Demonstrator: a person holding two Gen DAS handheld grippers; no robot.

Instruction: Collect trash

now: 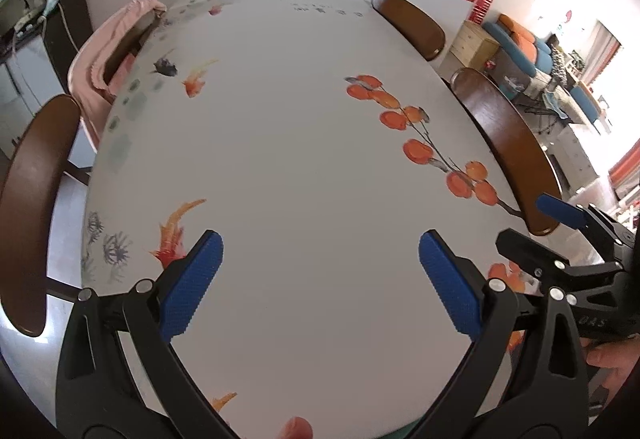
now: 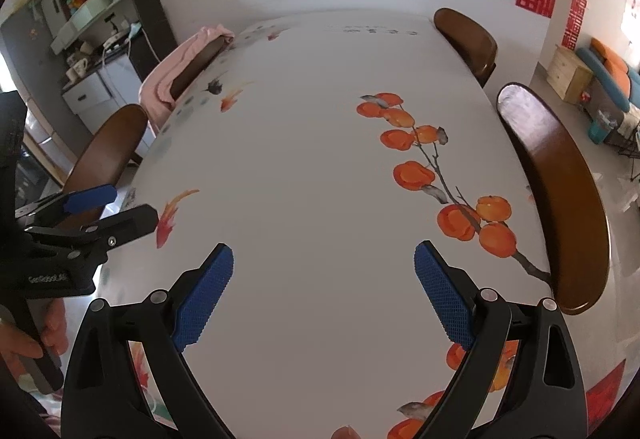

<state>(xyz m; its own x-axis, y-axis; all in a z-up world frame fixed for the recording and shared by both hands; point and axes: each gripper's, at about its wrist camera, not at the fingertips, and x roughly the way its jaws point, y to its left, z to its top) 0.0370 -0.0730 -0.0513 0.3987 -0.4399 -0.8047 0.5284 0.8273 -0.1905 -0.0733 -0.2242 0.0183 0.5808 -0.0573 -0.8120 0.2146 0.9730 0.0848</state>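
No trash visible on table (image 1: 304, 143); direction from tongs cannot be told. Left tongs (image 1: 320, 287) and right tongs (image 2: 324, 295) both released, holding nothing, side by side over table's near end.

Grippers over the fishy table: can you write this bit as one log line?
left gripper: open, empty | right gripper: open, empty | white tablecloth printed with goldfish and orange fruit: no trash visible | brown wooden chairs: around table

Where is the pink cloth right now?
The pink cloth hangs over the back of a chair on the left side of the table, near its far end. Both views show it, and both grippers are far from it.
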